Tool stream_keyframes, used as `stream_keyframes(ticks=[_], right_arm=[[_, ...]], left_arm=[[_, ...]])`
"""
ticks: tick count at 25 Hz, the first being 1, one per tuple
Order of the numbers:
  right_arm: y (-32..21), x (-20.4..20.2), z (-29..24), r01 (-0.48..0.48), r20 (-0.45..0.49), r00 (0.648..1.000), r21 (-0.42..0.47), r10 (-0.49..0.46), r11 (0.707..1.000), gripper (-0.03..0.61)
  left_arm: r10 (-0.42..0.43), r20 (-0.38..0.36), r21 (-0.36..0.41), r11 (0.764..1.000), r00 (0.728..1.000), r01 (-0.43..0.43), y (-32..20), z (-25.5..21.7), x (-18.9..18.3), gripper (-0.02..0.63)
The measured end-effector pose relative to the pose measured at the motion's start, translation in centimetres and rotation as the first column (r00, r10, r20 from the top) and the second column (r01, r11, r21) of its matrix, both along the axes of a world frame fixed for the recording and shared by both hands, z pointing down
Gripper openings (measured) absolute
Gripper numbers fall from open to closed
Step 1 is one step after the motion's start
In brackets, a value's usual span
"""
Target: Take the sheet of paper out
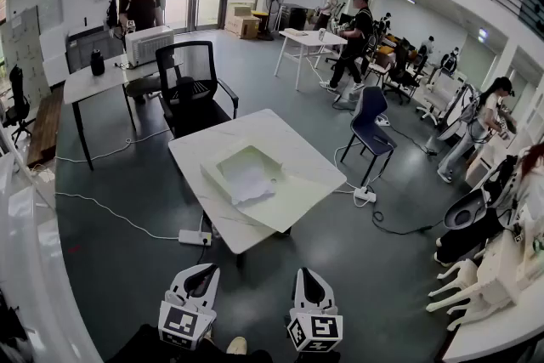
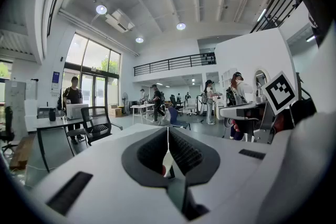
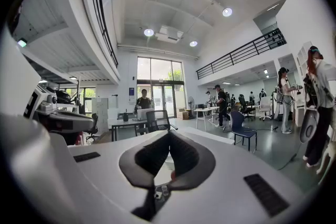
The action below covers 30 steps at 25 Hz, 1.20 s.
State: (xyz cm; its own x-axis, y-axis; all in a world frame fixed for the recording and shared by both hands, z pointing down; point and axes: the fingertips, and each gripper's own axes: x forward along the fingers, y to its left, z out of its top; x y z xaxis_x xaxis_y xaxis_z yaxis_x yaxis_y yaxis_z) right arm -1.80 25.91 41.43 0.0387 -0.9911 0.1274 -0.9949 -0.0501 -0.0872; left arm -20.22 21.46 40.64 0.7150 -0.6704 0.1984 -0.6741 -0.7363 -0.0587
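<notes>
In the head view a white table [image 1: 197,150] stands a few steps ahead of me. On it lies a shallow open white box [image 1: 293,201], and a crumpled white sheet of paper [image 1: 247,181] rests inside it. Both grippers hang low near the bottom edge, well short of the table. My left gripper [image 1: 202,270] is shut with nothing between its jaws, and my right gripper [image 1: 306,275] is shut and empty as well. In the left gripper view the left gripper [image 2: 168,129] shows its dark pads meeting; in the right gripper view the right gripper [image 3: 169,134] looks the same.
A black office chair [image 1: 191,93] stands behind the table and a blue chair [image 1: 372,121] to its right. A power strip [image 1: 194,237] and cables lie on the floor by the table's front left. White chairs [image 1: 472,289] crowd the right side. Several people stand farther back.
</notes>
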Motion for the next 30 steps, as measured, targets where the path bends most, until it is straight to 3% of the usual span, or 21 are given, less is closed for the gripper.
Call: stream_keyframes(ticks=[16,19,30], right_arm=[[1.7,2.6,0.0,-0.029,-0.007,1.000,-0.001,0.029,1.000,0.017],[2.3,3.5,-0.1,-0.042,0.002,0.999,0.004,0.042,0.999,0.017],[1.3,7.1,0.1,-0.080,0.014,0.997,0.011,0.079,0.997,0.017]], left_arm=[[0.019,0.005,0.008,1.000,1.000,-0.019,1.4,0.0,2.7,0.025],[0.023,-0.018,0.032,0.999,1.000,-0.023,1.5,-0.3,3.6,0.025],[0.067,0.012,0.008,0.998,0.998,-0.068,0.1,-0.2,7.6,0.025]])
